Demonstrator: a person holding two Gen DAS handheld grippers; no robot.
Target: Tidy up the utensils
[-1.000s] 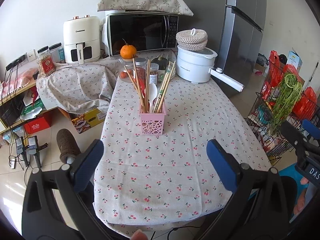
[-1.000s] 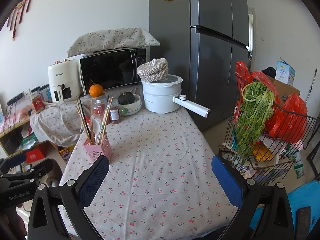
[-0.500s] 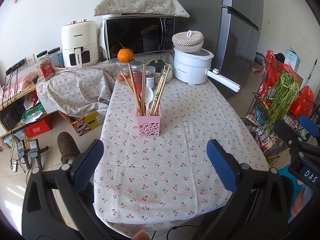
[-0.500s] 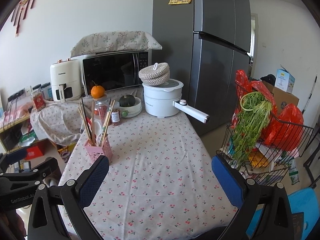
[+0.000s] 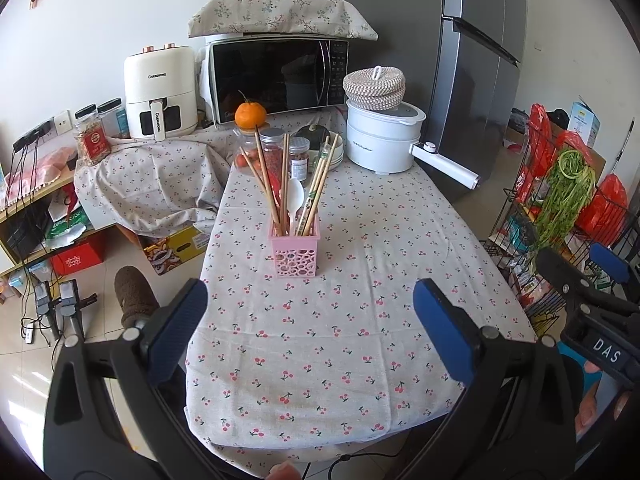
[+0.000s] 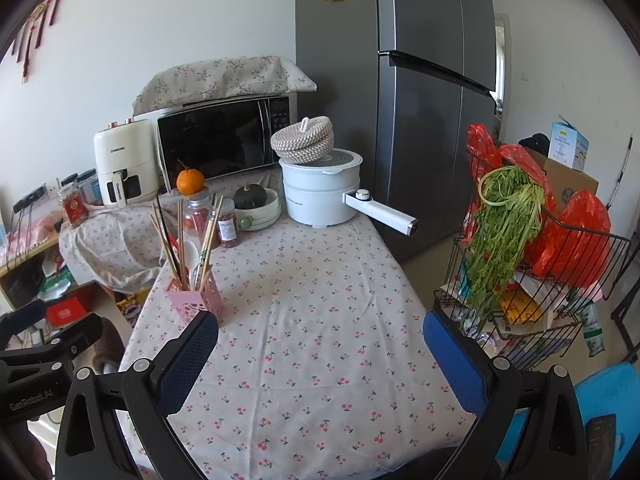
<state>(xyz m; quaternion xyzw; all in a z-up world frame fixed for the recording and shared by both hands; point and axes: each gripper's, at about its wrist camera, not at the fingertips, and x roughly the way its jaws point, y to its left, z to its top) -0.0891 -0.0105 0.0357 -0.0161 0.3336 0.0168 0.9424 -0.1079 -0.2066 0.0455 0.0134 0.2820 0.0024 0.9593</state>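
Utensil holder (image 5: 296, 254) beyond left gripper (image 5: 310, 318)

You can read "CHANGHONG" on the white air fryer (image 5: 160, 92), "DAS" on the right gripper (image 5: 606, 276), and "GenRobot.AI" on the left gripper (image 6: 24, 312).

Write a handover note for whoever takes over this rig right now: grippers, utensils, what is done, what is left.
Left gripper: open, empty, held above the near part of the table.
Right gripper: open, empty, also over the near table.
Holder: pink, upright mid-table, with chopsticks and a white spoon standing in it.
Done: no loose utensils show on the cloth; all visible ones are in the holder.
Left: nothing obvious from these views; check for stray utensils out of view.
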